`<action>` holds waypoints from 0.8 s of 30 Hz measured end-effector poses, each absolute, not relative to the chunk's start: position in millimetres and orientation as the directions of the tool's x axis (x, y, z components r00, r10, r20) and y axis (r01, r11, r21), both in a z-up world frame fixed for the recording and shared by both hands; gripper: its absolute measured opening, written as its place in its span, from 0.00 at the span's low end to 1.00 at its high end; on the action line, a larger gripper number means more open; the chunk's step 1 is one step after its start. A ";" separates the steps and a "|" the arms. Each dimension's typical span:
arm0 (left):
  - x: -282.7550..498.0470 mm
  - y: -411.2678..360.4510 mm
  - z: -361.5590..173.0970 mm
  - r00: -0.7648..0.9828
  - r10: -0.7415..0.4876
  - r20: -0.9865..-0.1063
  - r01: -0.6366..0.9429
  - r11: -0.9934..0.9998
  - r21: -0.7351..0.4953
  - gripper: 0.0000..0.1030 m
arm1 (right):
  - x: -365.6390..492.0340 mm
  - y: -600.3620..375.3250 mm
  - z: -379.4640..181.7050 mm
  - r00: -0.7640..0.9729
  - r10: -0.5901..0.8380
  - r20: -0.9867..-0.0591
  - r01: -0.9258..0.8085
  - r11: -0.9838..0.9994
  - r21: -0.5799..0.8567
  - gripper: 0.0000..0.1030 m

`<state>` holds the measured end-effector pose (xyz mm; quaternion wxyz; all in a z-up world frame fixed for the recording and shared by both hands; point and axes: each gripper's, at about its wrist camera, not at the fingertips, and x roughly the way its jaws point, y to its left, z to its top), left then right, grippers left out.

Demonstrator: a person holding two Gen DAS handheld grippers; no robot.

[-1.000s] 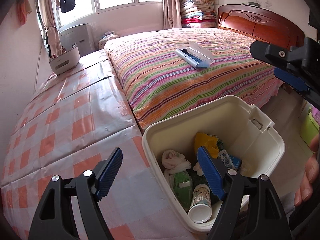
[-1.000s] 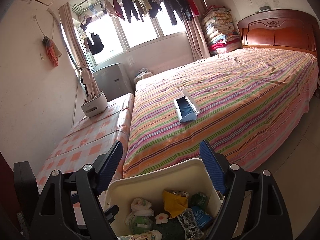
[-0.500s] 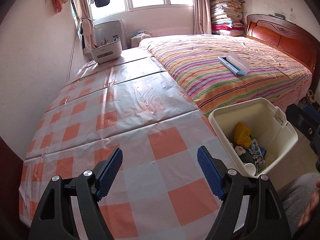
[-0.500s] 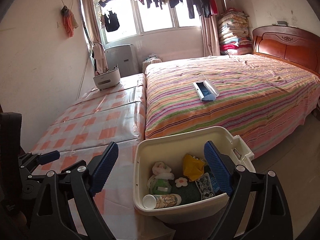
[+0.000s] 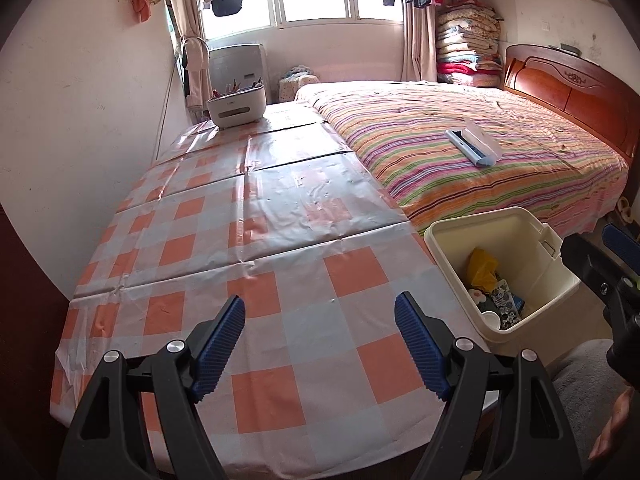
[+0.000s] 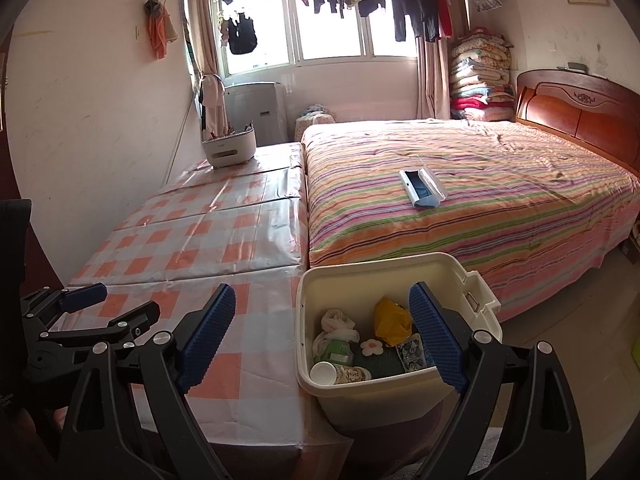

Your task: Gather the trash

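Both grippers, left gripper [image 5: 320, 344] and right gripper [image 6: 322, 336], jaws wide and empty; trash bin [image 6: 316, 384] with wrappers and cup sits just off tabletop's right edge, nearer right gripper.

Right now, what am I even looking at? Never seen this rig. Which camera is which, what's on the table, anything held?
No robot: a person carries one hand-held gripper per hand, each with a fisheye camera looking along its blue-padded fingers. The left hand-held gripper is open over the checked tablecloth. The right hand-held gripper is open near the cream bin, which holds trash: a yellow wrapper and a paper cup. A white caddy stands at the table's far end. Nothing is held.
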<state>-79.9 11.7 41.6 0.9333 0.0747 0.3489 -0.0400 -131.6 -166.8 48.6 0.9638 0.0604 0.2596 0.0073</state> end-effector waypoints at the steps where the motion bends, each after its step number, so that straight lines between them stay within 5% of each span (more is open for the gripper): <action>1: -80.8 12.1 42.0 0.753 -0.022 -0.658 0.125 0.986 0.111 0.73 | -131.4 -167.4 48.5 0.864 0.047 -0.501 0.017 0.992 0.123 0.85; 24: -83.1 4.2 47.7 0.748 -0.005 -0.664 0.120 0.984 0.128 0.73 | -125.6 -175.8 44.9 0.858 0.053 -0.512 0.021 0.990 0.138 0.86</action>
